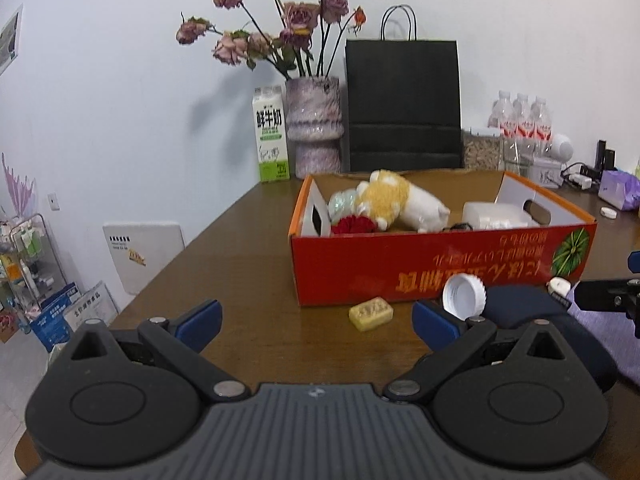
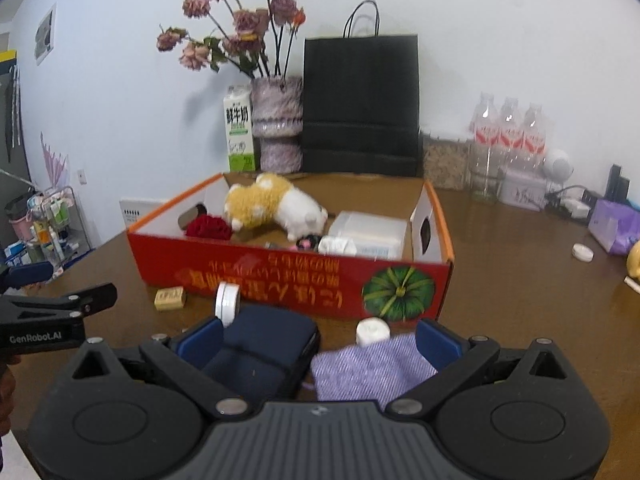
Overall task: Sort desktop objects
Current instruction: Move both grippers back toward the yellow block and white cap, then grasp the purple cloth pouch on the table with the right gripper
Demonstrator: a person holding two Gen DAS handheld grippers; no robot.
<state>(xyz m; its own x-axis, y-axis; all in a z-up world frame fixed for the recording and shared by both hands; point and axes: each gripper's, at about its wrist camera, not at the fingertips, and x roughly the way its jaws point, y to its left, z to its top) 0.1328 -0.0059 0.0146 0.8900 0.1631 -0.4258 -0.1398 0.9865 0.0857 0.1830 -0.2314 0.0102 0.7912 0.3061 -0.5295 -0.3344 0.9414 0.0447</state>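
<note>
Left wrist view: the left gripper (image 1: pixel 316 320) stands wide and holds nothing, with bare table (image 1: pixel 240 280) between its 2 blue pads. The yellow block (image 1: pixel 371 313) lies just ahead and slightly right of the claw's midline, near the red box (image 1: pixel 420 264), its long axis running roughly left to right with a slight tilt. A white cap (image 1: pixel 464 294) stands on edge right behind the tip of the right pad, leaning on a dark pouch (image 1: pixel 532 312) further right. A small white roll (image 1: pixel 559 286) sits at the box's near wall beyond the pouch. The box already holds a plush dog (image 1: pixel 400 200), a red flower (image 1: pixel 354 225) and a clear case (image 1: pixel 496 214).

Right wrist view: the right gripper (image 2: pixel 318 340) is also spread wide and empty. The pouch (image 2: pixel 264 344) lies between its pads, touching or nearly touching the left one, and a purple cloth (image 2: pixel 372 368) fills the right half of the gap. The roll (image 2: pixel 373 332) sits on the cloth's far edge. The cap (image 2: pixel 227 300) stands on the pouch's far left corner. The block (image 2: pixel 171 298) lies well to the left, outside this claw's span, and the left gripper's finger (image 2: pixel 72 300) shows on that side.

Judging from this, the block belongs to the left gripper, which needs a short move forward and right. The pouch and cloth are the right gripper's nearer work.
</note>
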